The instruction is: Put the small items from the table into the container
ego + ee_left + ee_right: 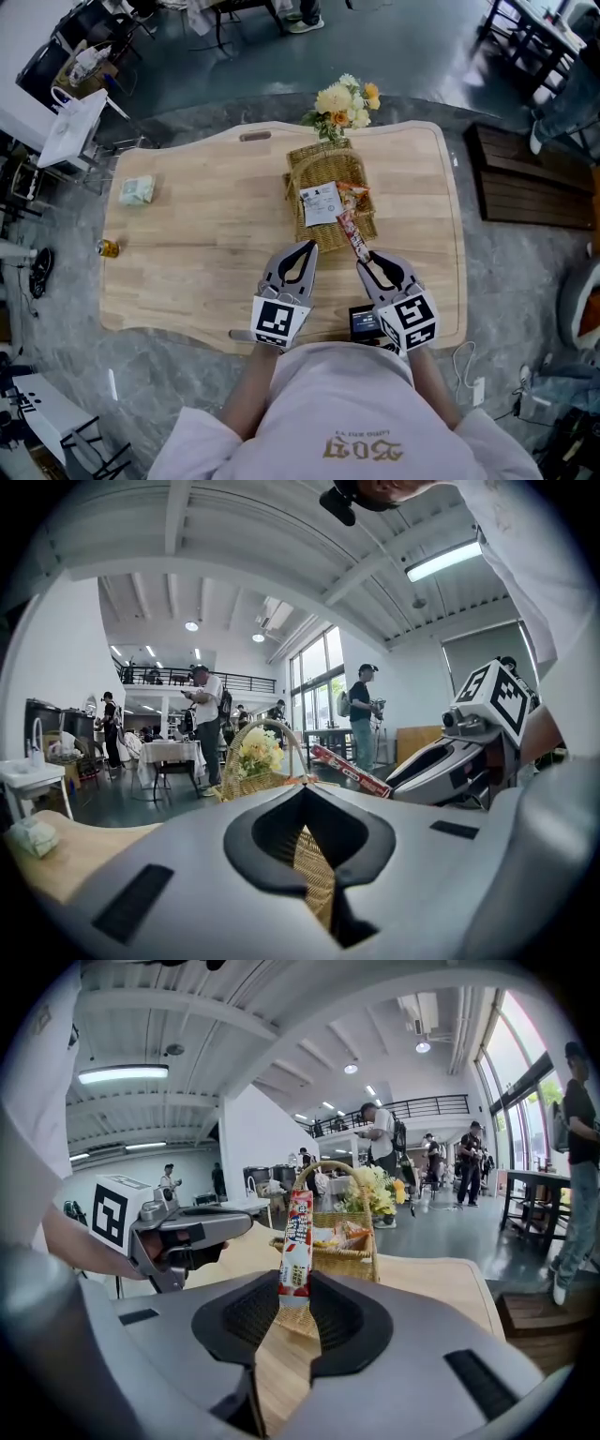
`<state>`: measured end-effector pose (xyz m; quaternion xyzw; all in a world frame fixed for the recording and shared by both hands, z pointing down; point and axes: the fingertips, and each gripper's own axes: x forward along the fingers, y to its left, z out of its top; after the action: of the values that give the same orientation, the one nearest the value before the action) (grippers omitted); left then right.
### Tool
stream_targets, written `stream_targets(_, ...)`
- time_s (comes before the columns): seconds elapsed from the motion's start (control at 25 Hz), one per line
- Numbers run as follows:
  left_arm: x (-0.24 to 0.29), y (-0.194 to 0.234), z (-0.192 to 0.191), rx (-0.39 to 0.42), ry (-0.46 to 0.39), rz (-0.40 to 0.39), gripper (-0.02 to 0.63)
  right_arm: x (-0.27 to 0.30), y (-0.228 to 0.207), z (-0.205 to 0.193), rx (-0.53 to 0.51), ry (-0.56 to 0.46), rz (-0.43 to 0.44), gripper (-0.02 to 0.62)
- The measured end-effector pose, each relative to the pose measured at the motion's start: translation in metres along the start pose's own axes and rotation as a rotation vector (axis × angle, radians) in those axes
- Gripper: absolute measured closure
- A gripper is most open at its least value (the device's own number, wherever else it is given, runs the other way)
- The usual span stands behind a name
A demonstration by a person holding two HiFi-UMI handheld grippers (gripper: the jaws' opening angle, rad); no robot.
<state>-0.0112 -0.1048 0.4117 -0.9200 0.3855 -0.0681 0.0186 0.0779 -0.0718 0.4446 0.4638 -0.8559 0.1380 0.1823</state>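
Left gripper (307,247) seemingly closed; right gripper (366,260) clamps snack stick (351,232).

Handled wicker basket (323,169) upright, holding white card (320,203) and orange packets. Long red snack stick (352,234) raised, slanted, far end over basket's near-right rim. Pale green packet (137,190) and small yellow jar (109,247) lying well left of basket.

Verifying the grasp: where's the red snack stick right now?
Head view, right of centre: red snack stick clamped in the right tool, far end over the wicker basket's near right corner.
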Motion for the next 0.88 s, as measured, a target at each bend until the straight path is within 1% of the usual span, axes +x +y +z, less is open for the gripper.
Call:
stream_targets(0.2, 0.008, 0.02, 0.015, -0.019, -0.041, 0.028, 0.611, 0.011, -0.001, 0.016, -0.003, -0.012, 0.004, 0.48)
stream_targets(0.32, 0.013, 0.028, 0.022, -0.005, -0.052, 0.032, 0.611, 0.016, -0.005, 0.024, 0.01, -0.011, 0.0, 0.48)
stream_targets(0.52, 0.027, 0.034, 0.029, 0.039, -0.061, 0.008, 0.611, 0.03, -0.018, 0.036, 0.038, -0.001, -0.016, 0.48)
stream_targets(0.6, 0.032, 0.037, 0.03, 0.022, -0.053, 0.012, 0.611, 0.035, -0.022, 0.039, 0.036, 0.009, -0.019, 0.479)
stream_targets(0.76, 0.041, 0.04, 0.029, -0.05, -0.03, 0.013, 0.611, 0.047, -0.029, 0.045, 0.043, 0.023, -0.022, 0.48)
stream_targets(0.88, 0.047, 0.044, 0.023, -0.03, -0.043, -0.007, 0.611, 0.059, -0.03, 0.048, 0.044, 0.042, -0.018, 0.479)
